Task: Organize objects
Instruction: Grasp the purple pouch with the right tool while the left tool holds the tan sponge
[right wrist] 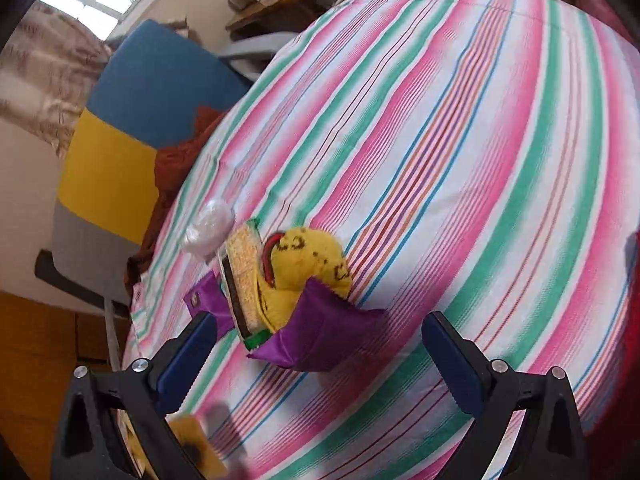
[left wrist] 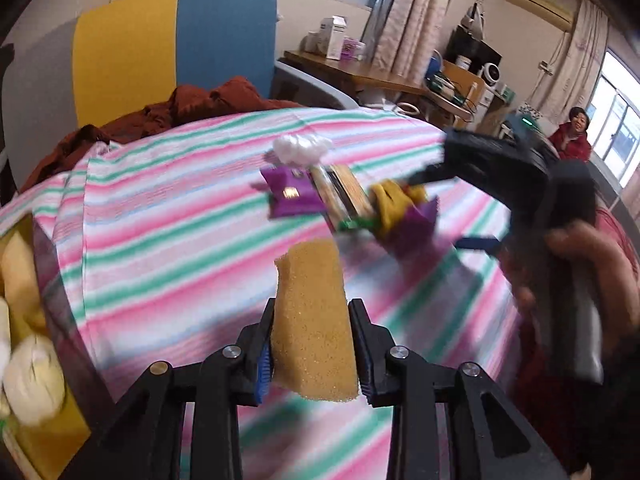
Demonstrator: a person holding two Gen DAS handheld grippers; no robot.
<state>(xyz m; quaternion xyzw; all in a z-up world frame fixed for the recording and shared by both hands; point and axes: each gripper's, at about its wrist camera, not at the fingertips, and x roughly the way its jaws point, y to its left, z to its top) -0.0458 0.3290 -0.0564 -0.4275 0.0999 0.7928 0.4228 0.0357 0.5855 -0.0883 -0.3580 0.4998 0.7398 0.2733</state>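
I see the striped cloth (left wrist: 168, 216) in pink, green and white spread over the bench, filling most of both wrist views. Behind it stands a chair back (left wrist: 172, 44) in yellow and blue, with a rust-brown garment (left wrist: 188, 108) heaped at the far edge of the cloth. At the left edge of my left view sits a yellow container (left wrist: 28, 432) holding pale rounded items, blurred. Toward the far middle of the cloth lies a small cluster: a yellow soft toy (right wrist: 304, 264) leaning on a purple pouch (right wrist: 324, 336), a clear packet of beige grains (right wrist: 244, 280) touching the toy's side, a second purple packet (left wrist: 290, 196) beside that, and a crumpled white plastic wad (left wrist: 302, 148) at the far end. My right gripper (right wrist: 320, 360) stands wide open just above the pouch and toy, nothing between its blue pads; in the left view a hand (left wrist: 588, 280) grips its handle. My left gripper (left wrist: 314, 344) is clamped on a yellow sponge (left wrist: 312, 320), pads pressing into both its sides, and the sponge hangs above the cloth, nearer than the cluster.
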